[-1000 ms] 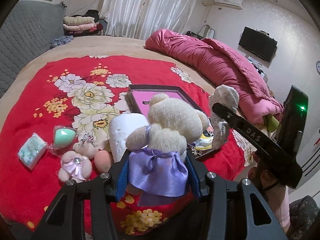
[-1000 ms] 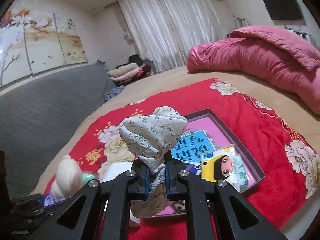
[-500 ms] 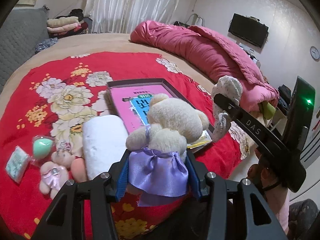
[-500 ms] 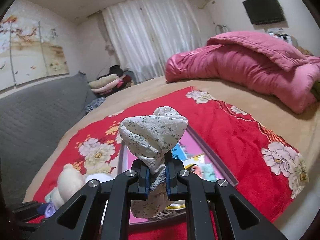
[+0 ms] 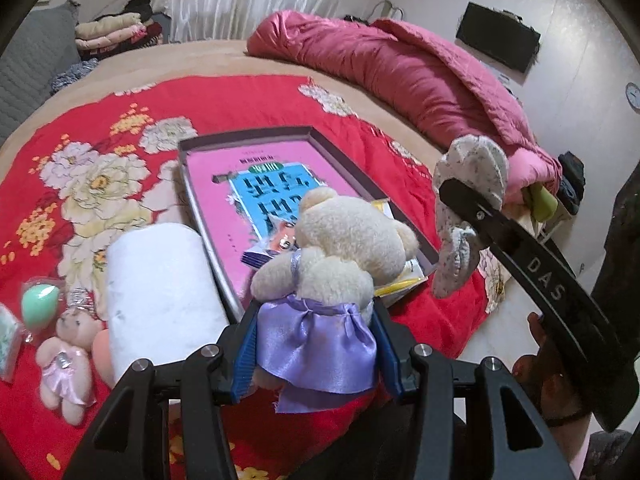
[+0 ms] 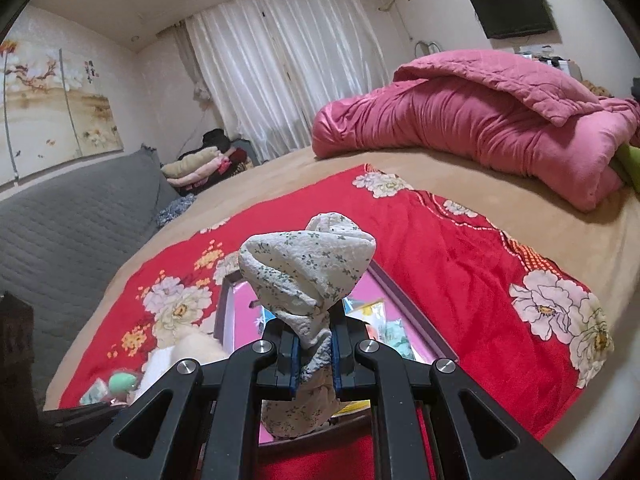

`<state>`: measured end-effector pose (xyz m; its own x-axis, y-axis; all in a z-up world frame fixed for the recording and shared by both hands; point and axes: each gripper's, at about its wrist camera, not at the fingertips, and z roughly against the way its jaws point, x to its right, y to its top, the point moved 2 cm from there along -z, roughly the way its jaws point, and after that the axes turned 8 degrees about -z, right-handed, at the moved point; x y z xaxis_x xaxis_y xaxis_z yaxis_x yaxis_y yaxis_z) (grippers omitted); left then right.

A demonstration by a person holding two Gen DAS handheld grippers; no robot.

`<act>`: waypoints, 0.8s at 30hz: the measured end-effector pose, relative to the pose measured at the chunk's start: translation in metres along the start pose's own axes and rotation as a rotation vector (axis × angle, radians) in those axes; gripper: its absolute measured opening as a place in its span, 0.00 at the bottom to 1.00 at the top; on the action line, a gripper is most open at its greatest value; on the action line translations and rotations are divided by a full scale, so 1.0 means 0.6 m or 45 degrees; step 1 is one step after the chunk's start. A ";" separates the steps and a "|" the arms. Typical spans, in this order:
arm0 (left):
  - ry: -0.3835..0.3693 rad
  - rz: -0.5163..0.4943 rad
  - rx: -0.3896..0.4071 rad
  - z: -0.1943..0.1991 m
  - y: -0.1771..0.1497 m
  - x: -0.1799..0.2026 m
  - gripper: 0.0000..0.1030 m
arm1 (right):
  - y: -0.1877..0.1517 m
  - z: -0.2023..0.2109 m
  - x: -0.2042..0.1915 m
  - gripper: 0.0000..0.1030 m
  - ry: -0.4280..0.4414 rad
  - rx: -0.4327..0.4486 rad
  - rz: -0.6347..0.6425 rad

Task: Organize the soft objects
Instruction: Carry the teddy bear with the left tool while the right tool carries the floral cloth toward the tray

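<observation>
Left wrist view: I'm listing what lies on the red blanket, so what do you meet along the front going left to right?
Green sponge → pink bear → white roll → cream bear in the left tool → floral cloth in the right tool.

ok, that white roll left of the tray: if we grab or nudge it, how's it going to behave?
The white roll looks like soft rolled cloth, so it would probably squash under the gripper rather than stay stiff. Lying on its side on the red blanket, it may roll if nudged across its length. Likely light for its bulk, though its weight can't be seen.
</observation>
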<state>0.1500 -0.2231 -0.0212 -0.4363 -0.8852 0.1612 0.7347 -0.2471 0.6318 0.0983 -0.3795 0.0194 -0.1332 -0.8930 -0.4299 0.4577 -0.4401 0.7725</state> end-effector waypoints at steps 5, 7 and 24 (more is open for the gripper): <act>-0.004 -0.029 -0.040 -0.027 0.002 0.009 0.49 | 0.000 -0.005 0.005 0.12 -0.005 -0.004 -0.001; 0.002 -0.043 -0.047 -0.036 0.002 0.011 0.49 | -0.002 -0.008 0.008 0.12 -0.013 -0.010 -0.004; 0.065 -0.093 -0.073 -0.086 0.009 0.004 0.49 | -0.022 -0.052 0.021 0.13 -0.024 -0.090 0.002</act>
<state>0.1796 -0.2469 -0.0563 -0.4642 -0.8824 0.0766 0.7309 -0.3328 0.5958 0.1181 -0.3822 -0.0109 -0.1490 -0.8955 -0.4195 0.5185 -0.4320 0.7380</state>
